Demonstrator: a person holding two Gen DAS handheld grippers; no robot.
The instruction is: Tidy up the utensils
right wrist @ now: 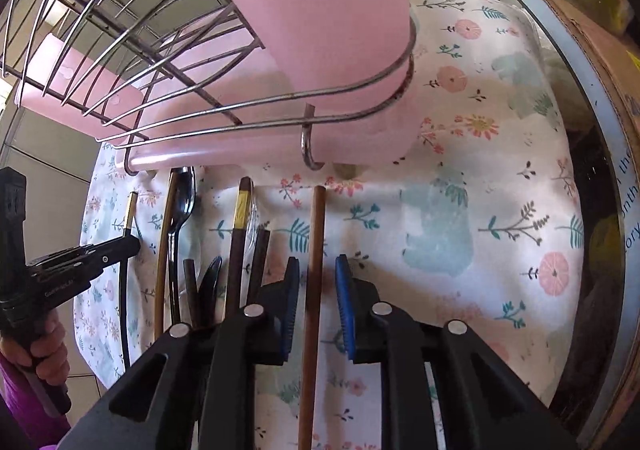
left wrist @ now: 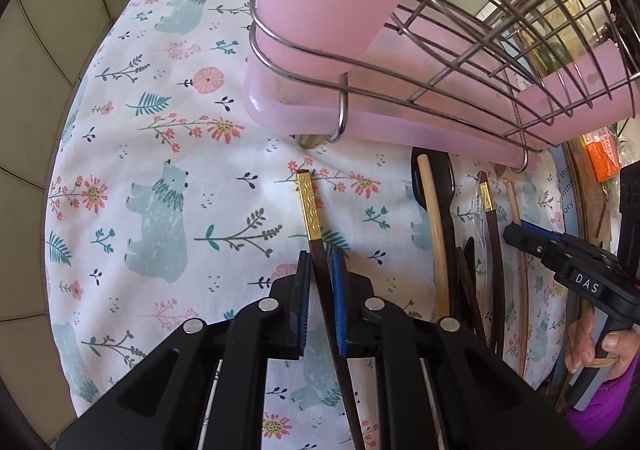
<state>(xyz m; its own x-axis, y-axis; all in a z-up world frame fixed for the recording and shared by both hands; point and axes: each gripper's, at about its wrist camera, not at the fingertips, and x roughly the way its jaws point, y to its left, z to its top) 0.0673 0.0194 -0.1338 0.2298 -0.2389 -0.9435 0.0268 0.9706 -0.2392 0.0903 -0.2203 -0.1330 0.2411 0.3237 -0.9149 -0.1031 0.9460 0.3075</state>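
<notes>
chopstick [left wrist: 320, 262] points rackward (gold-tipped)

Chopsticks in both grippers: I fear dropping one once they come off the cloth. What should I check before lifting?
1. Dark gold-tipped chopstick between the left gripper pads: ok.
2. Wooden chopstick centred in the right gripper: ok.
3. Right pads pressing it: cannot tell, slim gaps show.
4. Stick ends clear of the pink tray: ok.
5. Other utensils clear of the right gripper: not ok, a dark stick lies against its finger.
6. Grippers apart: ok.
</notes>
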